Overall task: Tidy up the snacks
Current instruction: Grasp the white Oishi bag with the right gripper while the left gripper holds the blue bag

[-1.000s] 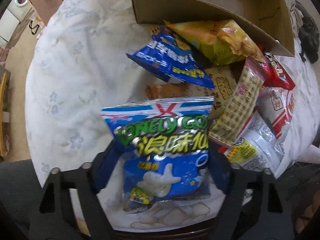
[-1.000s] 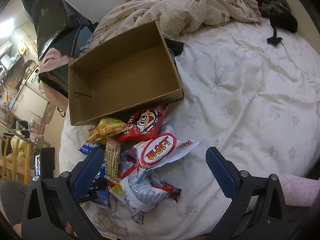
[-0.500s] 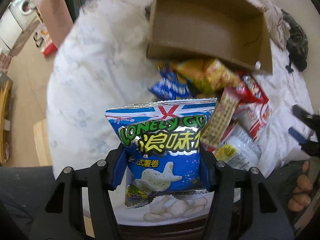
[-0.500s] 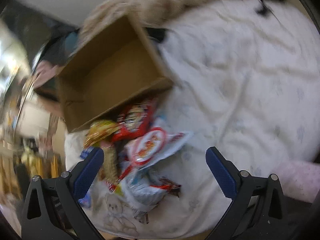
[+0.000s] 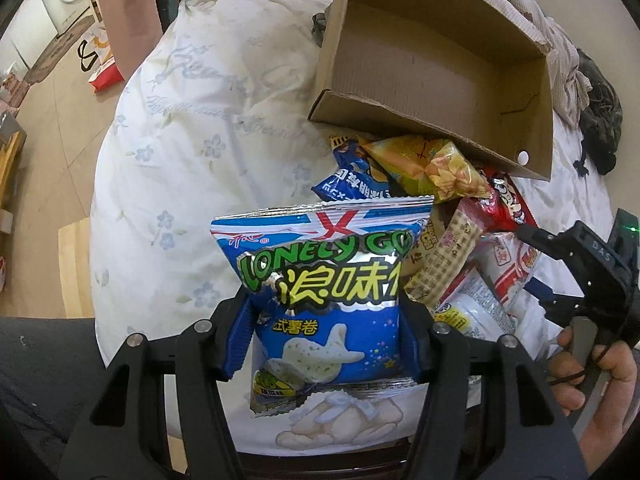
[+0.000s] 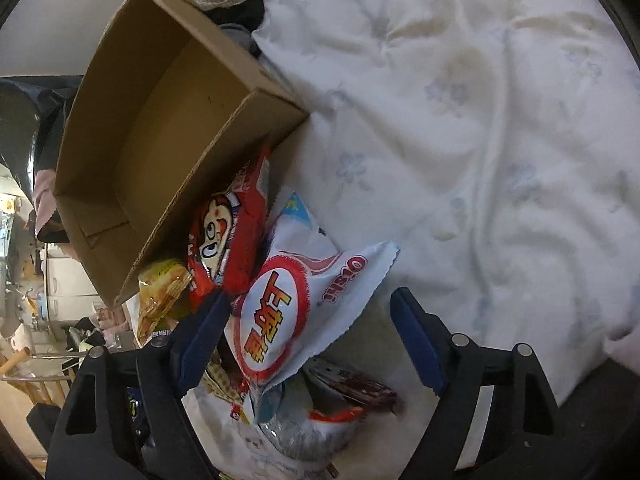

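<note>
Upright, glossy blue snack bag [image 5: 324,300], seemingly puffed

snack pile [image 5: 452,216] before box [image 5: 432,60], on bedspread [image 5: 192,128]

Glossy foil blue snack bag [image 5: 324,300], matt cardboard box [image 5: 436,76], cloth quilt [image 6: 480,140].

Black grippers [image 5: 324,344] (blue pads, seemingly)
</note>
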Action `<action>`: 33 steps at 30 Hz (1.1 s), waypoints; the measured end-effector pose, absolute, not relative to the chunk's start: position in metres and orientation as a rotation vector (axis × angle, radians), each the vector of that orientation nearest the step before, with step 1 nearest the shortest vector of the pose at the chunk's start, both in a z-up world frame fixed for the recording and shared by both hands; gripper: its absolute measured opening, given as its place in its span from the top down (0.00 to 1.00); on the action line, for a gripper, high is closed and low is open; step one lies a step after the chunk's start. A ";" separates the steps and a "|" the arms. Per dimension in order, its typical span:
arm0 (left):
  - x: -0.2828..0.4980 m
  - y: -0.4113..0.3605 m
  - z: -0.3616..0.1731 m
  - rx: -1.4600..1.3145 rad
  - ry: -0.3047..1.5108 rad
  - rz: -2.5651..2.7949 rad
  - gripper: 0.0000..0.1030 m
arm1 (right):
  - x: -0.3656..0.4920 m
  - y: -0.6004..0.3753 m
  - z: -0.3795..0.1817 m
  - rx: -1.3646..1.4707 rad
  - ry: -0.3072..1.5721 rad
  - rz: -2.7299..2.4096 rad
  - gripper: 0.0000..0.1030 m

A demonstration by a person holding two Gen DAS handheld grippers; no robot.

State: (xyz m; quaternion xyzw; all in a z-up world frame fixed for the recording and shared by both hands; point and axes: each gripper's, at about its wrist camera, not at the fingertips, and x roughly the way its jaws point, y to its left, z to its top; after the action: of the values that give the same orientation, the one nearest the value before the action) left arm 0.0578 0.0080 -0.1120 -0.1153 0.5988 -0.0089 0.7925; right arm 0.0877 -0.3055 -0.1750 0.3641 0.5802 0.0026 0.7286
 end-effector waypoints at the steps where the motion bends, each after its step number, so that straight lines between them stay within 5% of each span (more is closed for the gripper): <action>1: 0.057 0.008 -0.112 -0.249 1.288 -0.018 0.45 | 0.089 -0.301 -0.176 0.789 1.287 0.022 0.18; 5: 0.057 0.009 -0.116 -0.256 1.300 -0.016 0.45 | 0.093 -0.282 -0.179 0.747 1.319 0.093 0.19; 13: 0.059 0.010 -0.113 -0.245 1.278 0.002 0.45 | 0.089 -0.285 -0.168 0.721 1.279 0.084 0.53; 33: 0.057 0.013 -0.086 -0.242 1.182 0.008 0.45 | 0.043 -0.335 -0.070 0.708 0.966 0.135 0.71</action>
State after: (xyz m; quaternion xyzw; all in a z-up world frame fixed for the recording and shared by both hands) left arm 0.0573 0.0130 -0.0863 -0.1140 0.5558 0.0036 0.8234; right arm 0.0427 -0.3347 -0.0696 0.3329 0.4541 0.0636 0.8240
